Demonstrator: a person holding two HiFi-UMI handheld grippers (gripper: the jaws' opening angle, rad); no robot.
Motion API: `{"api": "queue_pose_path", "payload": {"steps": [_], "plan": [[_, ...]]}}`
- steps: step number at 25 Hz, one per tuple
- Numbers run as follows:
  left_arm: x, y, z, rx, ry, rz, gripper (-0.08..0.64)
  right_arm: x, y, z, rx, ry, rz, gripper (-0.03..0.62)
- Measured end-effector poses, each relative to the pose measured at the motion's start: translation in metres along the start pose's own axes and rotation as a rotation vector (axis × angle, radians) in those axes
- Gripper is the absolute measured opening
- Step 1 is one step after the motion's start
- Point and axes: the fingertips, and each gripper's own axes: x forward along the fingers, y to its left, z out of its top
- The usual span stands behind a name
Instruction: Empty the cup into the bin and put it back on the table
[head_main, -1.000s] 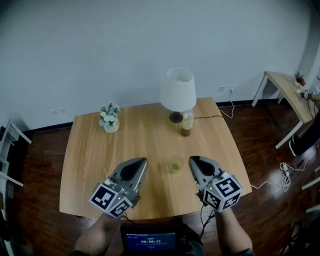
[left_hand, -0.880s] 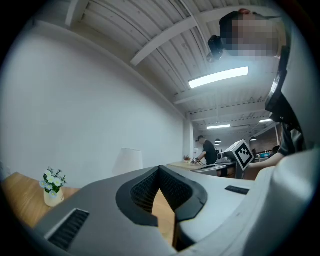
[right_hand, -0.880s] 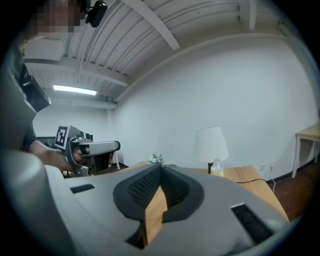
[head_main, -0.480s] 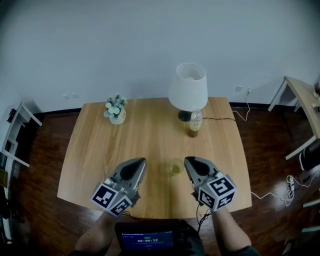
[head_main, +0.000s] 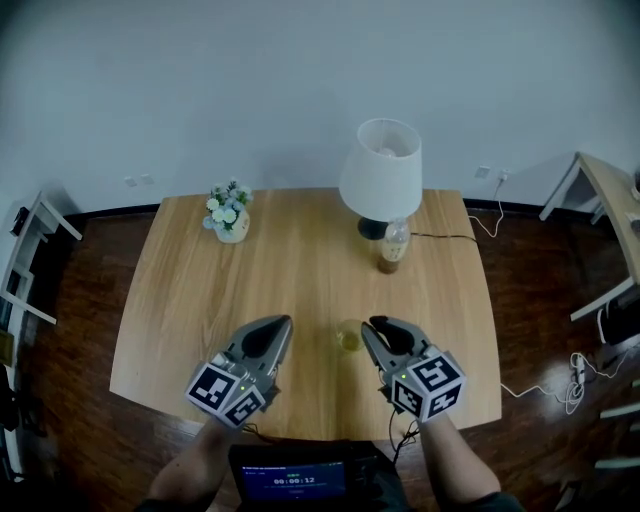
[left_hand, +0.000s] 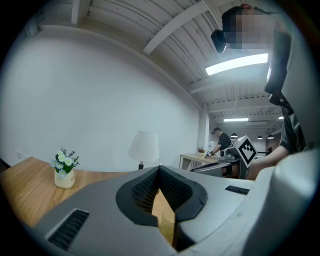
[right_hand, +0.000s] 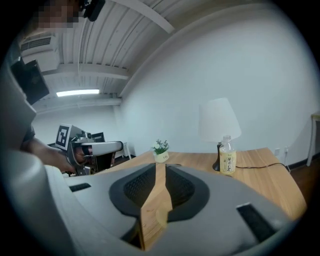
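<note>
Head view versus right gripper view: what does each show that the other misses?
Head view only: the cup standing on the table, and the screen at the bottom edge. Right gripper view only: the ceiling and its strip light. Both: the table, lamp, bottle, flower pot and left hand-held gripper.

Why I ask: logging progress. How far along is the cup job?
Done: nothing; the cup stands on the table, yellowish contents inside. In hand: the right hand-held gripper is beside it, jaws just opening, nothing between them. Remaining: grasp, empty, return; no bin is in view.
</note>
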Motion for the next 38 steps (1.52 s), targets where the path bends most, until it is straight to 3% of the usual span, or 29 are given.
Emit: {"api": "queue_pose_path", "payload": {"steps": [10,16,18,24,38], "plan": [[0.008,0.018,-0.036,-0.07,0.056,0.004,0.0,0.024,-0.004,-0.038,0.002,0.088,0.023,0.263],[0.012,0.02,-0.056,-0.086,0.088,0.005,0.0,0.034,-0.013,-0.056,0.0,0.124,0.002,0.28],[0.012,0.023,-0.066,-0.097,0.105,0.019,0.0,0.038,-0.012,-0.062,-0.009,0.142,0.009,0.336],[0.014,0.033,-0.095,-0.13,0.15,0.063,0.0,0.05,-0.014,-0.081,-0.031,0.186,0.014,0.336],[0.013,0.042,-0.103,-0.155,0.156,0.063,0.0,0.068,-0.014,-0.077,-0.036,0.18,0.017,0.336]]}}
